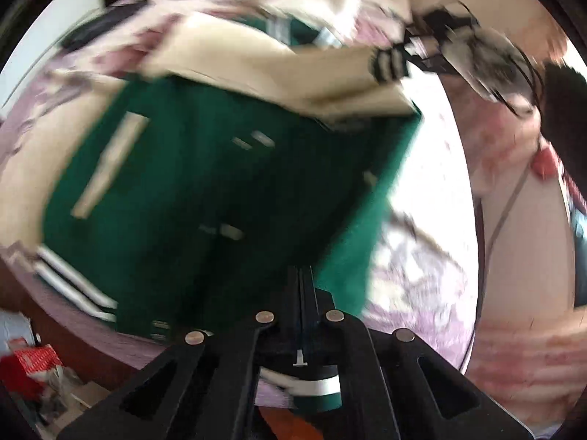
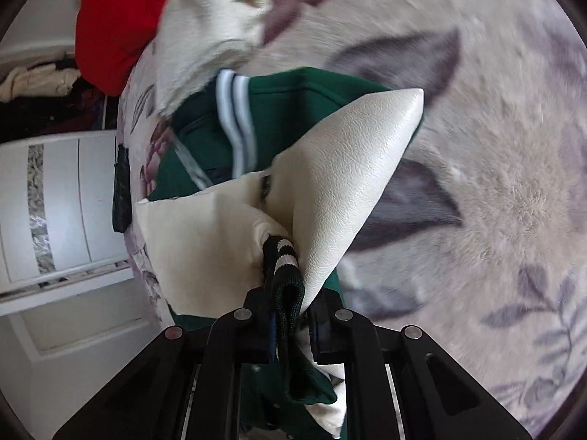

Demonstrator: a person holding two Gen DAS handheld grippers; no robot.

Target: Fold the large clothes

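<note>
A dark green varsity jacket point(image 1: 205, 183) with cream leather sleeves point(image 1: 293, 69) lies on a floral bedspread point(image 1: 414, 275); the left wrist view is blurred. My left gripper point(image 1: 304, 289) is shut on the jacket's green edge, which rises to the fingertips. Farther off, the right gripper point(image 1: 400, 58) holds the sleeve's striped cuff point(image 1: 389, 64). In the right wrist view my right gripper point(image 2: 288, 308) is shut on that green-and-white knitted cuff point(image 2: 284, 256), and the cream sleeve point(image 2: 348, 183) hangs lifted over the jacket's body point(image 2: 293, 88).
A red garment point(image 2: 121, 25) and a white fluffy garment point(image 2: 216, 25) lie at the far end of the bedspread point(image 2: 477, 146). A white panelled cupboard point(image 2: 66, 201) stands beside the bed. A person's arm point(image 1: 524, 348) is at the right. Clutter point(image 1: 33, 366) lies on the floor.
</note>
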